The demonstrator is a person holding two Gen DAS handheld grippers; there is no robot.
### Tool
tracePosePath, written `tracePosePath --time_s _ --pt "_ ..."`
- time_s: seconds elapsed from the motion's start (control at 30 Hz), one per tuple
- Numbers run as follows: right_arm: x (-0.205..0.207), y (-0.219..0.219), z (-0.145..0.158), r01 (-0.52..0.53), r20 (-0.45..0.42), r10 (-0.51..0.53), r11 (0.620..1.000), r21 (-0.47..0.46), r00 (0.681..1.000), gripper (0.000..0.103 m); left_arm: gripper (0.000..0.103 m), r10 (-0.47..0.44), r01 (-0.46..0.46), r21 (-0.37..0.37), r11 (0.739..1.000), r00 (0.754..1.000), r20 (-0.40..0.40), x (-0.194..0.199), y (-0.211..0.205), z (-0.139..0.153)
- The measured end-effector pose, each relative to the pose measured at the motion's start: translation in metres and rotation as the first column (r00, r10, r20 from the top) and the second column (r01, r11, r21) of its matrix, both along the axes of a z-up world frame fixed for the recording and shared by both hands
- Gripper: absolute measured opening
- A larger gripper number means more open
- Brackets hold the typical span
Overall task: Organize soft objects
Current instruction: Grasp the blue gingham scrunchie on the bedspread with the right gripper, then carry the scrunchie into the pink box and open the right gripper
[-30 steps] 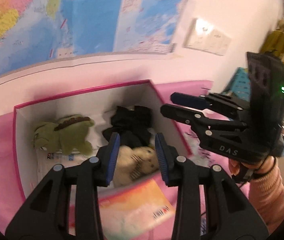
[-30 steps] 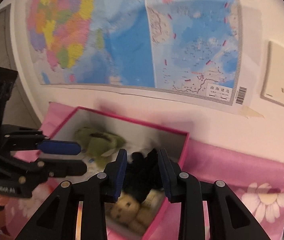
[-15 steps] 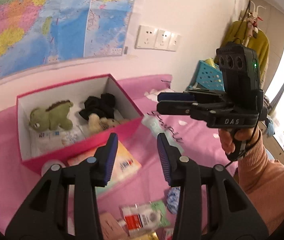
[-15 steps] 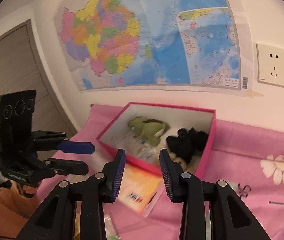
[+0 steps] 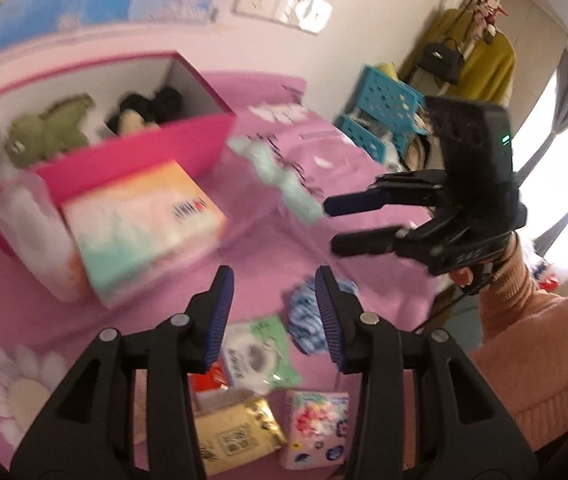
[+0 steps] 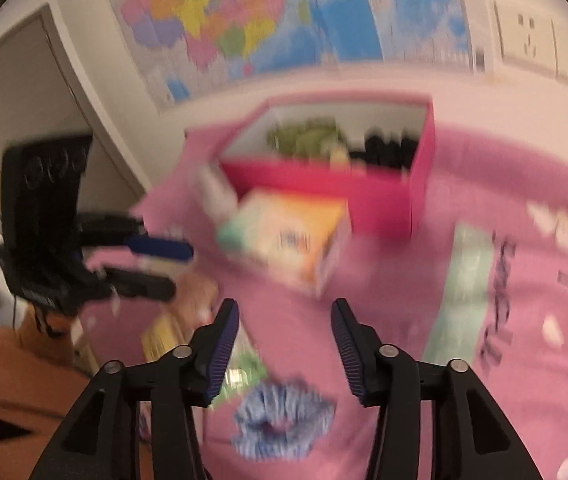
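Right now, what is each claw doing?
Left claw: open, holding nothing.
Right claw: opening, nothing between its jaws, above the blue scrunchie.

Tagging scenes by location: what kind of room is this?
Most likely a bedroom. A pink floral bedsheet covers the work surface, clothes and a handbag hang on a coat rack, and a wall map hangs beside wall sockets.

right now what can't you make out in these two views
- Tissue pack print: motion blur, both views.
- Black plush in the pink box: its shape, half hidden by the box's front wall in both views.
- Gold packet: partly behind the left gripper, left wrist view.
- Blue scrunchie: blurred below the opening, empty right gripper, right wrist view.
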State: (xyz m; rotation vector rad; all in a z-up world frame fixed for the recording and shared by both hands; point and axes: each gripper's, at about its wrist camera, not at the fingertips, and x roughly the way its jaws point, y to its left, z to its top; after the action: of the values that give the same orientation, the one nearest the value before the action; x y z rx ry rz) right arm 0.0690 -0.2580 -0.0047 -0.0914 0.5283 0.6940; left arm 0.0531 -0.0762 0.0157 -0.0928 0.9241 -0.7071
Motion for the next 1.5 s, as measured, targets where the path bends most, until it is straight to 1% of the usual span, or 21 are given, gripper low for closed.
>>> tracePosePath --time_s 0.07,0.13,0.23,0.4,0.47,0.5,0.53,0.57,0.63,0.67,0.73,0.9,1.03,1.17,1.27,1.33,1.43,1.5 --pt "0.002 0.0 -0.018 0.005 -0.045 -0.007 1.0 -0.031 0.999 0.053 0.044 -0.013 0.013 0.008 1.0 1.0 -0.009 -0.003 -0.006 -0.007" --pt "0.004 0.0 -0.037 0.008 -0.102 -0.013 0.998 -0.055 0.995 0.053 0.044 -0.037 0.037 0.003 0.999 0.999 -0.034 -0.006 -0.011 -0.015" --pt "0.005 -0.002 -0.056 0.009 -0.156 -0.019 0.998 -0.062 0.988 0.053 0.044 -0.058 0.059 0.011 0.998 0.996 -0.068 -0.007 -0.018 -0.027" --pt "0.002 -0.002 -0.069 -0.008 -0.179 -0.002 0.998 -0.055 0.984 0.052 0.044 -0.09 0.092 0.008 0.996 0.989 -0.115 -0.007 -0.031 -0.042" --pt "0.003 -0.001 -0.072 -0.008 -0.177 -0.004 0.998 -0.064 0.984 0.045 0.044 -0.102 0.104 0.006 0.995 0.986 -0.13 -0.008 -0.035 -0.047" --pt "0.003 0.0 -0.074 -0.004 -0.18 -0.008 0.998 -0.068 0.984 0.034 0.044 -0.107 0.109 0.005 0.994 0.984 -0.139 -0.007 -0.037 -0.049" --pt "0.003 -0.001 -0.076 0.002 -0.181 -0.015 0.997 -0.071 0.983 0.029 0.044 -0.111 0.113 0.007 0.994 0.983 -0.149 -0.007 -0.039 -0.053" --pt "0.004 -0.002 -0.077 0.007 -0.18 -0.02 0.997 -0.073 0.984 0.021 0.044 -0.113 0.116 0.007 0.993 0.981 -0.159 -0.007 -0.04 -0.056" --pt "0.003 -0.004 -0.077 0.01 -0.173 -0.021 0.998 -0.064 0.985 0.015 0.047 -0.119 0.121 0.005 0.993 0.978 -0.173 -0.006 -0.043 -0.06" --pt "0.003 -0.004 -0.076 0.008 -0.169 -0.018 0.998 -0.058 0.985 0.015 0.049 -0.124 0.126 0.002 0.992 0.976 -0.179 -0.006 -0.045 -0.062" --pt "0.001 -0.004 -0.072 0.002 -0.154 -0.008 0.999 -0.041 0.988 0.012 0.051 -0.127 0.128 -0.002 0.992 0.974 -0.188 -0.006 -0.046 -0.064" --pt "-0.004 -0.004 -0.051 -0.006 -0.087 0.005 1.0 -0.008 0.996 0.01 0.052 -0.121 0.119 -0.021 0.993 0.969 -0.214 0.001 -0.048 -0.07" --pt "-0.006 -0.002 -0.034 -0.018 -0.036 0.018 1.0 -0.001 0.999 0.01 0.051 -0.12 0.114 -0.04 0.993 0.97 -0.212 0.008 -0.049 -0.068" --pt "-0.011 0.001 -0.014 -0.03 0.026 0.03 1.0 0.003 0.999 0.009 0.051 -0.112 0.102 -0.062 0.993 0.979 -0.172 0.015 -0.048 -0.055" --pt "-0.01 0.004 0.005 -0.04 0.082 0.04 0.999 0.003 0.996 0.009 0.051 -0.094 0.084 -0.081 0.993 0.987 -0.13 0.022 -0.044 -0.04" --pt "-0.008 0.005 0.018 -0.042 0.117 0.042 0.999 0.005 0.992 0.009 0.051 -0.065 0.059 -0.077 0.995 0.994 -0.09 0.027 -0.039 -0.026" --pt "-0.004 0.008 0.037 -0.049 0.17 0.048 0.999 0.003 0.984 0.009 0.051 -0.037 0.034 -0.073 0.997 0.998 -0.043 0.036 -0.033 -0.008" --pt "0.001 0.01 0.051 -0.049 0.206 0.048 0.999 0.0 0.977 0.009 0.051 -0.005 0.005 -0.058 0.998 1.0 0.0 0.046 -0.028 0.008"
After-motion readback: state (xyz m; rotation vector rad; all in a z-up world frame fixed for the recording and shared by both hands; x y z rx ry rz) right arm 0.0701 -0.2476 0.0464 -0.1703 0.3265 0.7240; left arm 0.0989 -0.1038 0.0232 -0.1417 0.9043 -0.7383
